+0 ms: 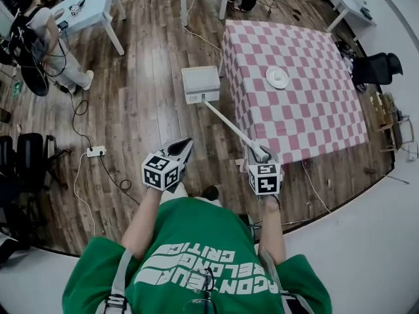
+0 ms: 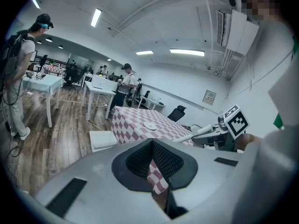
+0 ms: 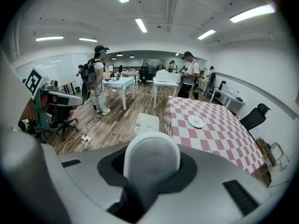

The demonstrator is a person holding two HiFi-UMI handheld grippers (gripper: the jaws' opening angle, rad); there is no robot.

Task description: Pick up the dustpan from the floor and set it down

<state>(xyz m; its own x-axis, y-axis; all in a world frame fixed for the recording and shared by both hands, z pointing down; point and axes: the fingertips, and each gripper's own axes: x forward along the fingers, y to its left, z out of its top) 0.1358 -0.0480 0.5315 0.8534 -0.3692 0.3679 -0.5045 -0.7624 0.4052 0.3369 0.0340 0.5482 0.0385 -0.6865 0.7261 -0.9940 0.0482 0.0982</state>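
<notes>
A person in a green shirt (image 1: pixel 196 267) stands on a wooden floor (image 1: pixel 144 110), both bare forearms stretched forward from bent elbows, a gripper in each hand. The right gripper (image 1: pixel 260 154) tips steeply down and forward, and its jaws are clamped on the rounded top end of the white handle (image 1: pixel 229 123) of a long-handled dustpan (image 1: pixel 200 84). In the right gripper view that handle end (image 3: pixel 152 164) fills the space between the jaws. From the grip the handle slants away to the pan, which sits beside the near corner of a table draped in a pink-and-white checked cloth (image 1: pixel 308 110). Whether the pan rests on the boards or hangs just above them cannot be told.

The left gripper (image 1: pixel 183 146) is held level with the right one and well apart from it, pointing forward at a shallower slant toward the pan. Its jaws are drawn together at the tips and carry nothing; the left gripper view shows only checked cloth through the narrow slit behind its pads (image 2: pixel 140 162).

A white plate (image 1: pixel 277 77) lies on the cloth. A white power strip (image 1: pixel 96 152) and its cable lie on the floor to the left, and another person with a backpack (image 1: pixel 39 38) stands by a pale table (image 1: pixel 98 5) beyond.
</notes>
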